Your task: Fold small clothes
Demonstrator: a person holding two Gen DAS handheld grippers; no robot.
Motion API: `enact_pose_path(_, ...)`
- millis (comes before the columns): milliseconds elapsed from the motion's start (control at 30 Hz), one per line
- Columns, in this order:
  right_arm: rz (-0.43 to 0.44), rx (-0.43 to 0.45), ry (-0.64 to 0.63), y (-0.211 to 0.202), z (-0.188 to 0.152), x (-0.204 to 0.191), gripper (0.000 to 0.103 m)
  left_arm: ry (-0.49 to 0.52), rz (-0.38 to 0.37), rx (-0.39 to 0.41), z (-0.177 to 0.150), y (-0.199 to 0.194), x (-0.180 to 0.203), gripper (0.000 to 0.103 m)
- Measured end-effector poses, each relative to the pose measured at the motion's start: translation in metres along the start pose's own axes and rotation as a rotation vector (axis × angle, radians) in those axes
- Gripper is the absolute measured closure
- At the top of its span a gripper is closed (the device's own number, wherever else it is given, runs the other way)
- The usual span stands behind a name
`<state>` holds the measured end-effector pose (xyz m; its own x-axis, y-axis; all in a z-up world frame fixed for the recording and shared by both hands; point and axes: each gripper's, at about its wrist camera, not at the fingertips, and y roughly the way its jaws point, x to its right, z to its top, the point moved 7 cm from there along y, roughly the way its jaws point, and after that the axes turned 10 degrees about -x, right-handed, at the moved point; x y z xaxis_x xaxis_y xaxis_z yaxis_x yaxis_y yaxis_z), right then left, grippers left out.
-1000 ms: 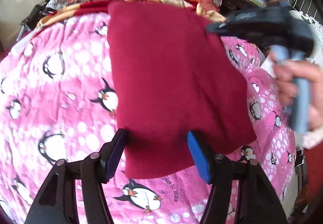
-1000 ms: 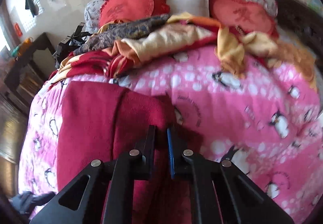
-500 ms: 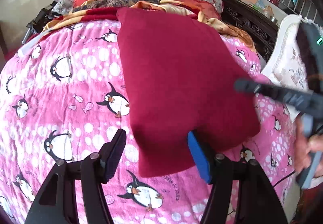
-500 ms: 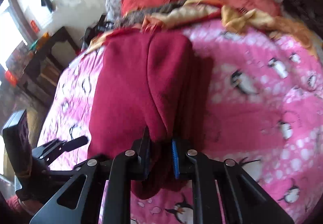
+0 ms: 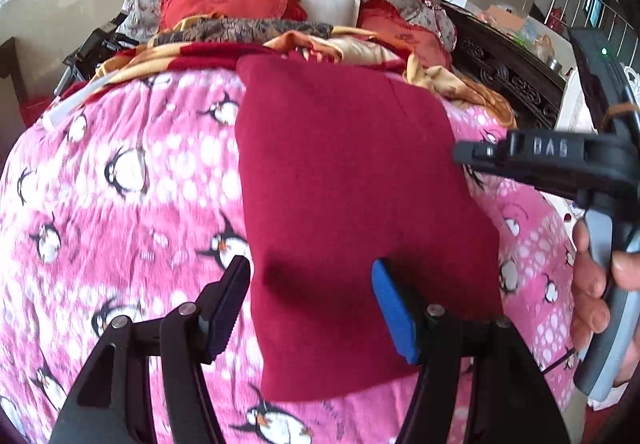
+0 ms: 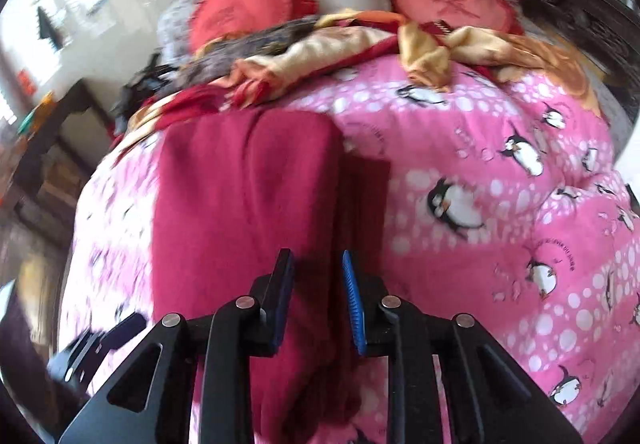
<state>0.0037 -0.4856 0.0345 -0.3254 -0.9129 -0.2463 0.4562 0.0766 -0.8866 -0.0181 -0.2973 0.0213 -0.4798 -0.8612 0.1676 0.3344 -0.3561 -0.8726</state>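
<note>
Left gripper (image 5: 310,304) is hovering over the near end of the red cloth (image 5: 352,211), its jaws spread wide with nothing between them; the dark pad sits at the cloth's left edge and the blue pad (image 5: 394,312) over its near right part. Right gripper (image 6: 316,300) is showing its jaws parted by a narrow gap, with cloth (image 6: 244,211) visible through the gap below; whether the pads are touching the fabric cannot be told, as that view is blurred. In the left view the right gripper's body (image 5: 560,159) is reaching in over the cloth's right edge, with the right hand (image 5: 596,284) wrapping its grey handle. The cloth is lying as a folded rectangle on the pink penguin blanket (image 5: 120,203), long side running away toward the head of the bed. Beyond its far end are lying crumpled yellow and red fabrics (image 6: 340,51), then red cushions (image 5: 228,1) and a white pillow (image 5: 328,5).
</note>
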Motion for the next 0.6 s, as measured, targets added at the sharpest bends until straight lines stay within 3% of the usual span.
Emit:
enact_pose_path(100,0.040,0.057,-0.008,0.001,0.017,-0.003,0.098,0.016,0.018,-0.013,0.006,0.011,0.003,0.036)
enact_pose_path(167,-0.027,0.042,-0.062,0.015,0.022,-0.003,0.103,0.029,0.023,-0.021,0.006,0.016,0.006,0.036)
enact_pose_path(333,-0.086,0.035,-0.062,0.036,0.022,0.010,0.103,0.056,0.050,-0.013,0.007,0.025,0.011,0.035)
enact_pose_path(467,-0.074,0.031,-0.059,0.040,0.024,0.013,0.103,0.058,0.056,-0.020,0.007,0.028,0.010,0.033)
enact_pose_path(600,-0.012,0.031,-0.045,0.015,0.013,0.011,0.103,0.053,0.058,-0.022,0.006,0.027,0.009,0.033)
